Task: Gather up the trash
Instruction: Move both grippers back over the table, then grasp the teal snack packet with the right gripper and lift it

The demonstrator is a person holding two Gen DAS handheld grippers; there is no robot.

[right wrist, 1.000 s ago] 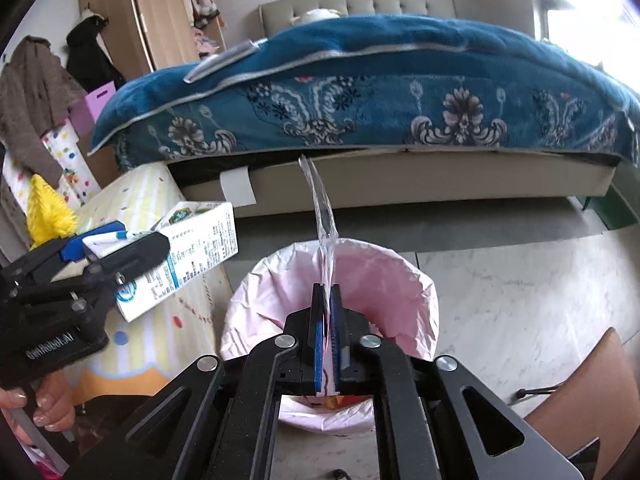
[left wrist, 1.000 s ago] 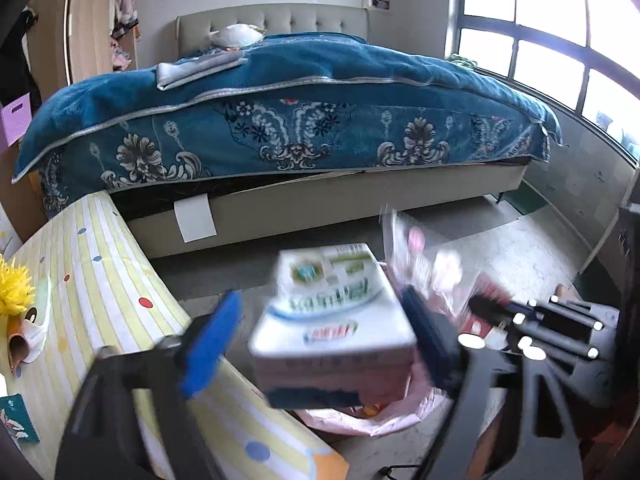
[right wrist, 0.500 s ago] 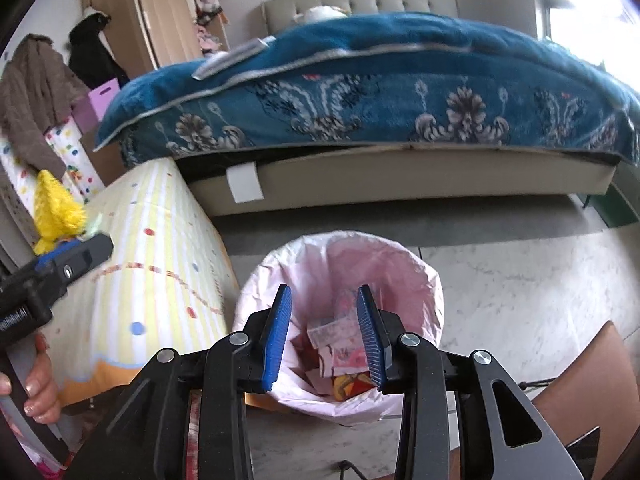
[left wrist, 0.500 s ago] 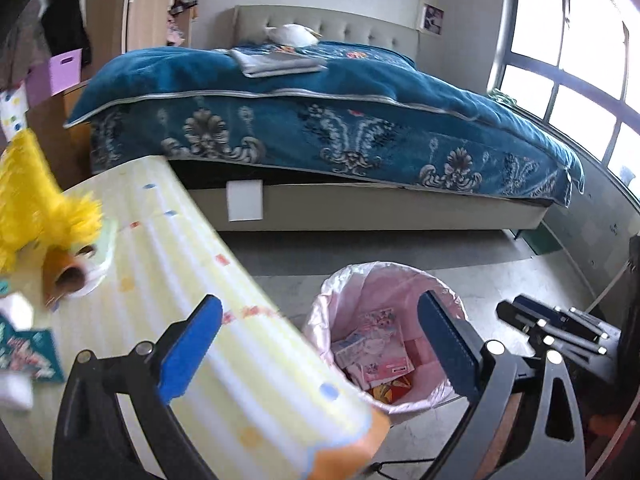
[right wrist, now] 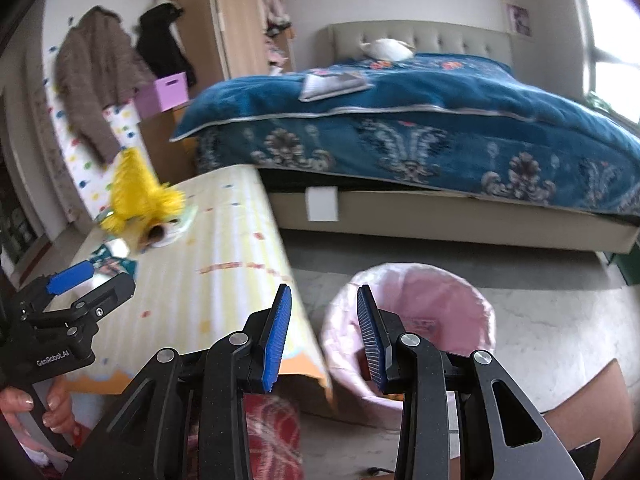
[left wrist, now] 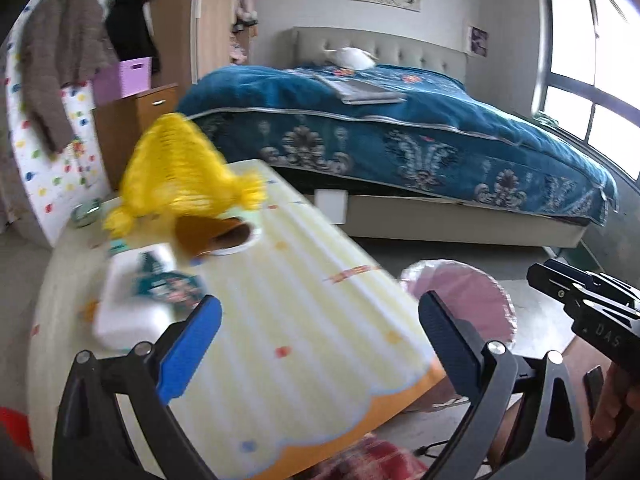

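Two wrist views over a striped tabletop point(left wrist: 304, 320) beside a pink-lined trash bin point(right wrist: 412, 320). Left claw point(left wrist: 316, 344): jaws wide apart, nothing between them. Right claw point(right wrist: 324, 340): jaws narrowly parted and empty, having just been opening; it hangs over the gap between the tabletop's edge and the bin. The remaining litter lies at the far left of the tabletop: a white carton point(left wrist: 132, 308), blurred, with a teal printed wrapper point(left wrist: 168, 284) against it, just ahead of and to the left of the left claw's left finger point(left wrist: 188, 348); beyond them a brown paper cup point(left wrist: 212, 236) on its side, mouth toward the bin, under a yellow fringed object point(left wrist: 180, 176). Judged relation for the coming move: the carton sits nearest the left claw and well apart from the right, so the left hand is the likelier to reach; the carton's long axis seems to run roughly away from the camera, though motion blur leaves this uncertain. Hidden or unclear: the bin's contents, screened by the right claw and the rim; whether the yellow object counts as trash; the tabletop's near left corner, cut off by the claw frame.
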